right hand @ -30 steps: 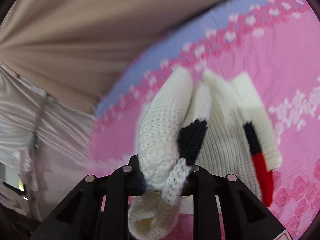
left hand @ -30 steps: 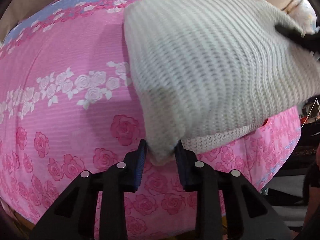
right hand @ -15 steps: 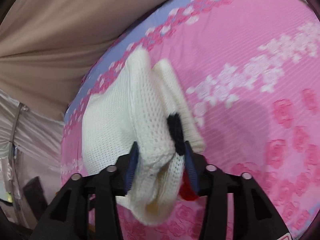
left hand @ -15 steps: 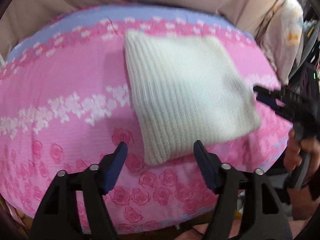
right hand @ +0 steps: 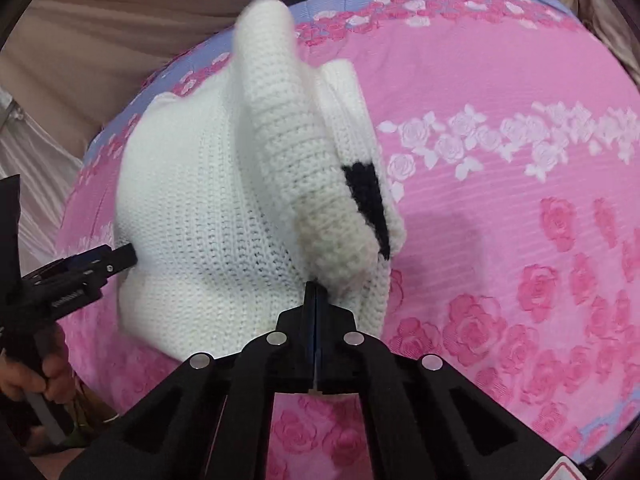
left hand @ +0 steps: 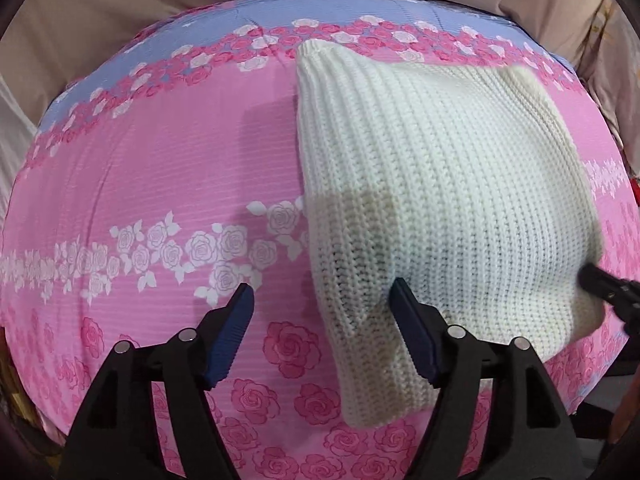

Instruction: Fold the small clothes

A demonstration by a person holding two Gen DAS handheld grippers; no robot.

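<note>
A folded white knit sweater [left hand: 440, 200] lies on a pink bedsheet [left hand: 160, 184] printed with roses, toward the sheet's right half in the left wrist view. How many layers the fold holds cannot be made out; from the right wrist view a rolled sleeve [right hand: 288, 128] with a black patch [right hand: 366, 196] rides on top, and what lies beneath it is hidden. The left gripper [left hand: 322, 328] stands wide, its jaws opening, the sweater's near corner lying between the blue pads [left hand: 232, 336] without being pressed. The right gripper [right hand: 316, 292] is closed tight, its fingers meeting at the sweater's near edge; whether any yarn is caught between them is not clear. A hand [right hand: 24, 376] on the left gripper's handle is cut off at the frame edge. The sheet has a pale blue band [left hand: 208, 32] at its far side, and beige curtains [left hand: 100, 12] hang behind the bed.
</note>
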